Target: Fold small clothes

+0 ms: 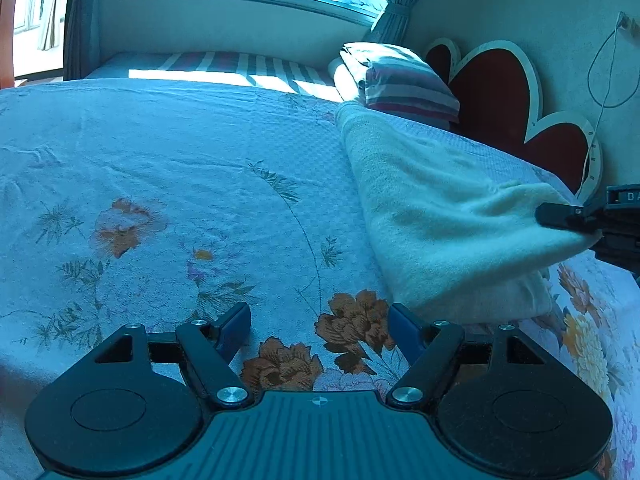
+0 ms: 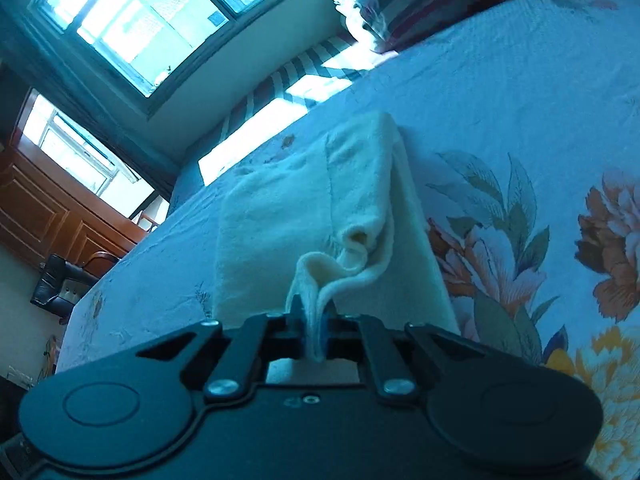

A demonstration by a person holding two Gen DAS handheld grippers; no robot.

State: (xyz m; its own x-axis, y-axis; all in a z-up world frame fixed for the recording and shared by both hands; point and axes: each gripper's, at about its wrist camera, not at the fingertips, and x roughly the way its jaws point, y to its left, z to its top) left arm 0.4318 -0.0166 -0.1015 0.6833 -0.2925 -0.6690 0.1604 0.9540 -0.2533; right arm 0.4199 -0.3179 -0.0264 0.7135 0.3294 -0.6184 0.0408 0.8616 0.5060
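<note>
Cream-coloured cloth (image 2: 320, 208), soft and towel-like, is lying lengthwise on the floral bedspread (image 1: 160, 168), stretching away toward the striped pillow (image 1: 404, 80) near the heart-shaped headboard (image 1: 500, 92). Its near corner is being pinched by the right gripper (image 2: 311, 316), whose blue pads are clamping tight on a bunched fold of the fabric and lifting that end slightly off the bed. In the left wrist view the same gripper is reaching in from the right edge, gripping the raised corner. The left gripper (image 1: 318, 320) is hanging over the bedspread just beside the cloth's near end, its fingers spread wide with nothing between them, above an orange printed flower (image 1: 356, 320).
</note>
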